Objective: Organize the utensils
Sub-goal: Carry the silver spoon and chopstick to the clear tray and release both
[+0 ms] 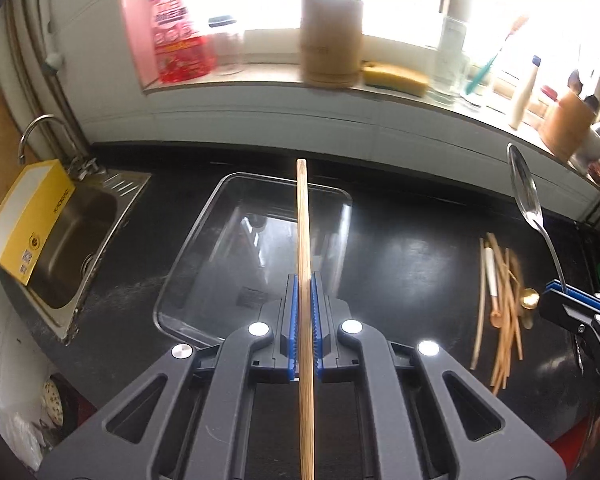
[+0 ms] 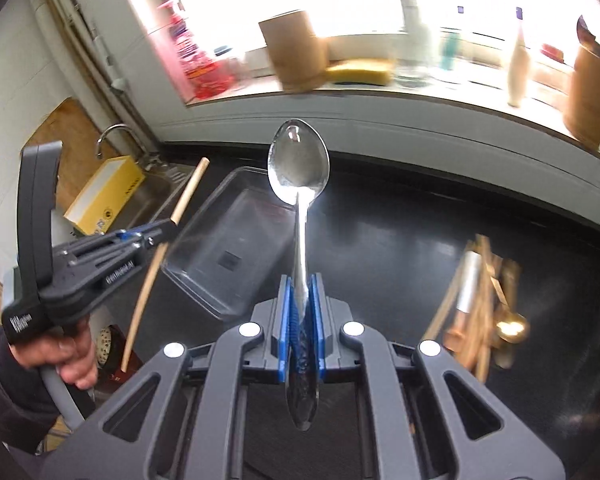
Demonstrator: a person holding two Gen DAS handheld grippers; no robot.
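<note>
My left gripper (image 1: 305,280) is shut on a wooden chopstick (image 1: 303,216), which points forward over a clear plastic tray (image 1: 204,232) on the black counter. My right gripper (image 2: 300,280) is shut on the handle of a steel spoon (image 2: 299,160), bowl up, held above the counter to the right of the tray (image 2: 204,220). In the right wrist view the left gripper (image 2: 168,226) with its chopstick (image 2: 188,190) is at the left, held by a hand (image 2: 76,356). In the left wrist view the right gripper (image 1: 556,290) and spoon (image 1: 526,196) are at the right edge. A pile of chopsticks and small spoons (image 1: 504,304) lies on the counter at the right.
A steel sink (image 1: 72,240) with a tap (image 1: 40,128) and a yellow box (image 1: 28,220) is at the left. The window sill holds a red bottle (image 1: 178,24), a wooden holder (image 1: 330,40), a yellow sponge (image 1: 396,76), glasses and another wooden holder (image 1: 566,124).
</note>
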